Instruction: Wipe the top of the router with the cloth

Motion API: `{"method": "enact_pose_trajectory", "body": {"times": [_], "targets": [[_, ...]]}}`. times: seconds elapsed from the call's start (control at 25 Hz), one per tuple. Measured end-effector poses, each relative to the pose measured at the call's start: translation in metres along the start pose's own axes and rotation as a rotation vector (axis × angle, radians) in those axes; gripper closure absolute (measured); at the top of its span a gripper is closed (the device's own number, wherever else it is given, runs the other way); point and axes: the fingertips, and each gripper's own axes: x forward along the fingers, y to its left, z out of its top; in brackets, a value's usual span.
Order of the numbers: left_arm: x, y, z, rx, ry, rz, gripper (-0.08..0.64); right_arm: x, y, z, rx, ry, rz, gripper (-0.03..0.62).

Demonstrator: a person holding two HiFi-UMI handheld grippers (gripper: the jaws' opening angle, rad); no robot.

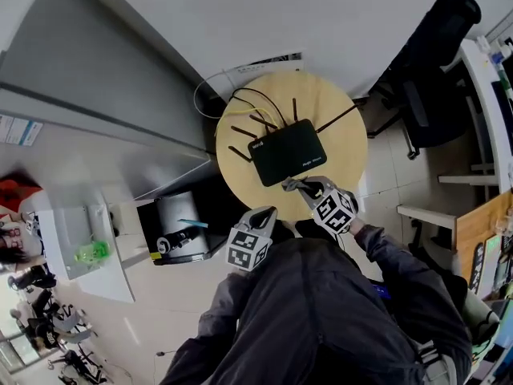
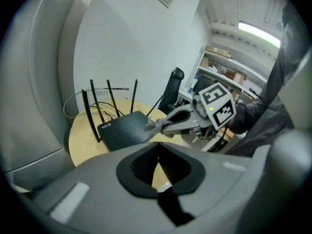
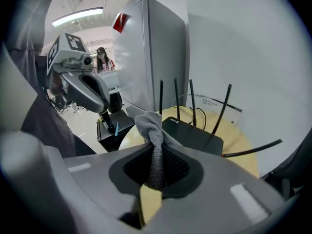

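A black router (image 1: 288,152) with several antennas lies on a round wooden table (image 1: 341,143). My right gripper (image 1: 296,185) is shut on a grey cloth (image 1: 287,184), which hangs at the router's near edge. In the right gripper view the cloth (image 3: 153,133) bunches up between the jaws, just before the router (image 3: 192,134). My left gripper (image 1: 264,215) hovers at the table's front edge, left of the right one, shut with nothing in it. From the left gripper view, the router (image 2: 124,129), the cloth (image 2: 151,126) and the right gripper (image 2: 165,125) show ahead.
A black office chair (image 1: 433,70) stands right of the table. Left of it are a tall grey cabinet (image 1: 96,87) and a black floor unit (image 1: 180,227). Cables (image 1: 212,87) run off the table's back. Desks line the right side (image 1: 489,95).
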Motion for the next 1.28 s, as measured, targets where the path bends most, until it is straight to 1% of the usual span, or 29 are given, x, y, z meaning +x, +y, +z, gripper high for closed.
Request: {"method": "enact_pose_trajectory", "body": {"times": [0.12, 0.32, 0.48, 0.6, 0.76, 0.84, 0.96, 1.08, 1.16, 1.28], "targets": [[0.002, 0.009, 0.001, 0.000, 0.004, 0.011, 0.560, 0.027, -0.016, 0.002, -0.004, 0.029, 0.017, 0.555], [-0.002, 0.028, 0.000, -0.033, -0.006, 0.015, 0.560, 0.076, -0.027, 0.016, -0.048, 0.108, 0.057, 0.555], [-0.009, 0.042, 0.006, -0.037, -0.043, 0.035, 0.560, 0.112, -0.039, 0.028, -0.111, 0.191, 0.084, 0.555], [-0.024, 0.055, 0.000, -0.072, -0.064, 0.054, 0.560, 0.141, -0.047, 0.040, -0.160, 0.247, 0.087, 0.555], [-0.033, 0.068, -0.012, -0.115, -0.066, 0.061, 0.560, 0.180, -0.059, 0.057, -0.239, 0.306, 0.080, 0.555], [-0.036, 0.069, -0.016, -0.131, -0.056, 0.053, 0.560, 0.196, -0.065, 0.060, -0.273, 0.336, 0.076, 0.555], [-0.041, 0.073, -0.022, -0.157, -0.061, 0.050, 0.560, 0.207, -0.068, 0.054, -0.313, 0.389, 0.072, 0.555], [-0.043, 0.077, -0.024, -0.175, -0.069, 0.039, 0.560, 0.205, -0.063, 0.053, -0.333, 0.391, 0.063, 0.555], [-0.041, 0.078, -0.023, -0.172, -0.067, 0.021, 0.560, 0.201, -0.056, 0.050, -0.345, 0.387, 0.066, 0.557], [-0.036, 0.078, -0.021, -0.161, -0.067, -0.003, 0.560, 0.191, -0.042, 0.035, -0.353, 0.399, 0.081, 0.557]]}}
